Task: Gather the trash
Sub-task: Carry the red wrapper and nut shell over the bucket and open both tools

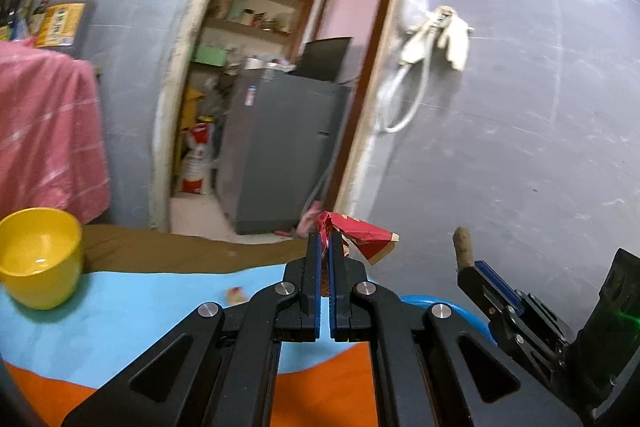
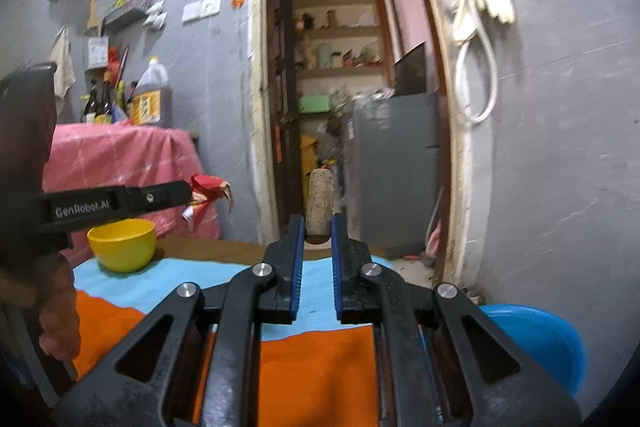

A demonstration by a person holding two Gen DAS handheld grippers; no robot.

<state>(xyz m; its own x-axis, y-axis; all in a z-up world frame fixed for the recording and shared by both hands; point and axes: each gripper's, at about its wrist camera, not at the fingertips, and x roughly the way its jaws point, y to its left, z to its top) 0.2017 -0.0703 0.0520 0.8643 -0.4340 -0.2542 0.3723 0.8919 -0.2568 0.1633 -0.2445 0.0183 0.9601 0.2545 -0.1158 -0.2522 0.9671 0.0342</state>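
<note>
Left tongs (image 1: 329, 247): clenched on a crumpled red and white snack wrapper (image 1: 360, 237), which sticks out past and to the right of the tips, clear of the surface below. Right tongs (image 2: 316, 231): part-way apart and grasping a stubby brown cylinder with a rough, cork-like surface (image 2: 320, 205), which stands upright between the blue pads (image 2: 297, 239); what the cylinder is cannot be told. In the left wrist view the right tongs appear low on the right with the same cylinder rising from them.

Below both pairs of tongs lies the desk, covered by a cloth in light blue and orange (image 2: 312, 355) with a brown strip at its far edge. A small scrap (image 1: 235, 294) lies on the blue part just left of the left tongs. A yellow ceramic mug (image 1: 40, 263) stands further left, near the brown strip. A blue plastic tub (image 2: 536, 343) sits low to the right of the right tongs, off the desk's edge.

Beyond the tongs: a pink cloth draped over furniture (image 2: 120, 163) to the left, an open doorway straight ahead with a grey refrigerator (image 2: 394, 171) inside, and a grey tiled wall to the right.

Step in hand, as judged: two pieces of trash are lifted and carried. The next move calls for bringing each over a receptacle, possibly the blue tub, and letting go; the scrap is not yet collected.
</note>
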